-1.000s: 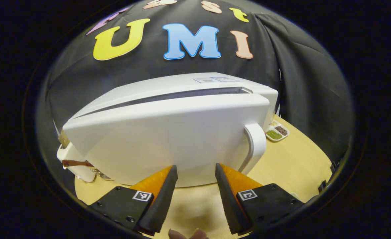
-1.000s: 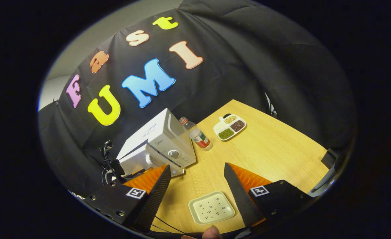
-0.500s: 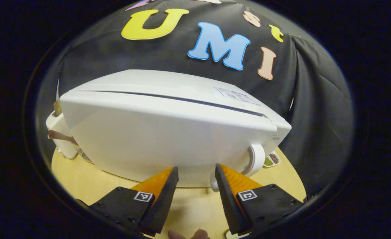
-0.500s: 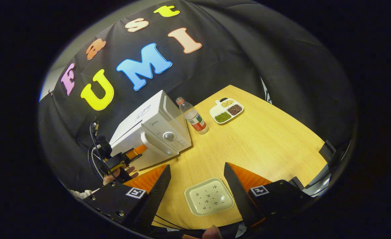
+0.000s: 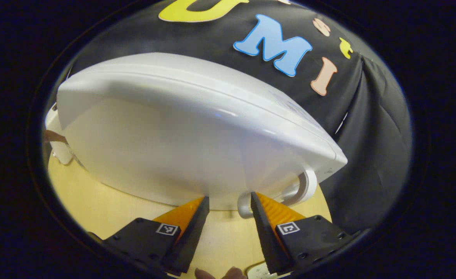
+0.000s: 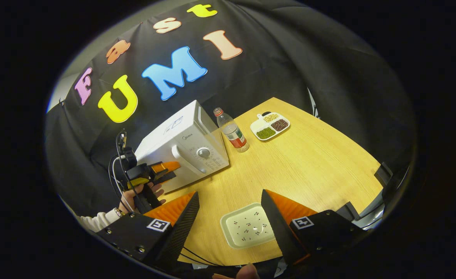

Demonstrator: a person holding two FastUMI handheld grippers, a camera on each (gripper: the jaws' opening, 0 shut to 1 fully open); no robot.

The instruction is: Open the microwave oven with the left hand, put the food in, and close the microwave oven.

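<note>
Left gripper [image 5: 228, 201], fingers spread and empty, sits against the microwave door [image 5: 166, 155]; door looks nearly flush. We judge closing underway: push flat near the handle [image 5: 303, 186]. Right gripper [image 6: 229, 211] spread, empty, over a plate [image 6: 247, 230].

Dim booth, glare on blurred microwave [image 5: 181, 131], heavy fisheye edge warp

Both grippers share a build: the left gripper [image 5: 229, 201] and right gripper [image 6: 229, 195] have black wedge fingers [image 5: 189, 236] with ribbed orange backs, screwed black mounts and square black-and-white markers. A white sleeve [image 6: 96, 221] covers the wrist.
</note>
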